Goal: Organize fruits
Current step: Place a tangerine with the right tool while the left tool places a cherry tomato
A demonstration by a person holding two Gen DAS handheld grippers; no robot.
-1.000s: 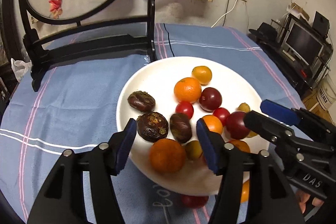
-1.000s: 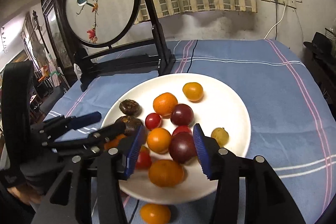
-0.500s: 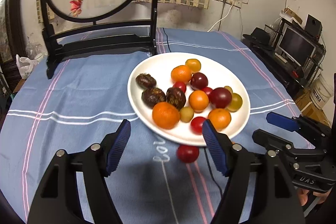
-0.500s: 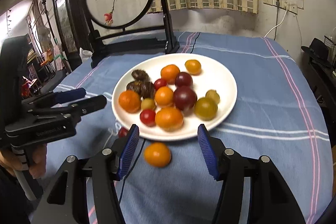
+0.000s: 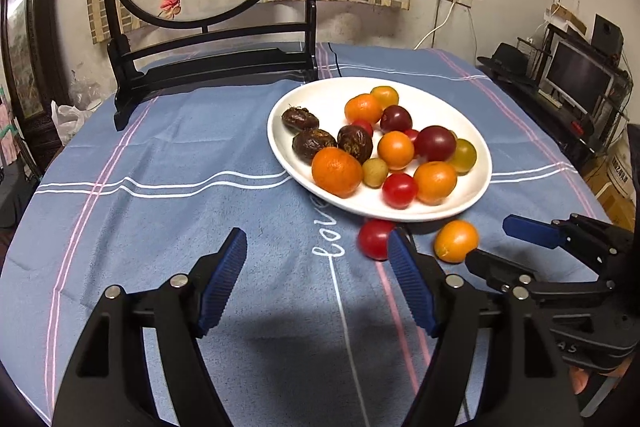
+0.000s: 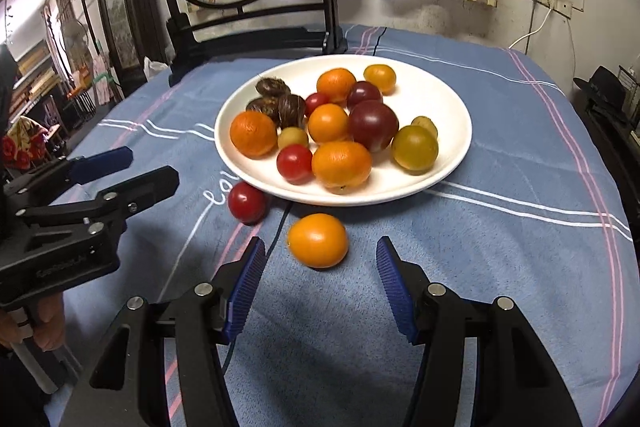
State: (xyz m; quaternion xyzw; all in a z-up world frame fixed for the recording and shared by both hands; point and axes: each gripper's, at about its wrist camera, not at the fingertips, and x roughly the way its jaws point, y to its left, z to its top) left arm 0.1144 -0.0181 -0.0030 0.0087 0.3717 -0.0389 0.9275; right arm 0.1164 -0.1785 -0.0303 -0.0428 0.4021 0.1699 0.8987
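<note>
- A white plate (image 6: 448, 171) sits mid-frame on a blue striped cloth (image 5: 160, 187), heaped with oranges, red and dark tomatoes, greenish fruits and brown wrinkled ones
- Two fruits lie loose on the cloth just below the plate's lower rim: a red tomato (image 6: 247, 202), tucked against the rim, and a small orange (image 6: 317, 240) to its right, apart from the plate
- The right gripper (image 6: 320, 283) has its jaws partly open and empty; in the right wrist view the small orange lies just above the gap between the pads, a little left of centre, nothing touching it
- The left gripper (image 5: 318, 281) stands a bit wider open, also empty; in the left wrist view the red tomato (image 5: 375, 239) shows at the upper end of the right-hand pad, outside the gap, off to the right
- The small orange is slightly longer across than tall in the right wrist view, so the pads would meet its long ends; it looks round enough to roll if nudged
- Judged from this, the right hand is better lined up for the small orange, the left for the red tomato, though the left would need to shift right in its frame first
- A thin dark cable (image 6: 280, 227) runs on the cloth between the two loose fruits, close to the right gripper's left pad
</note>
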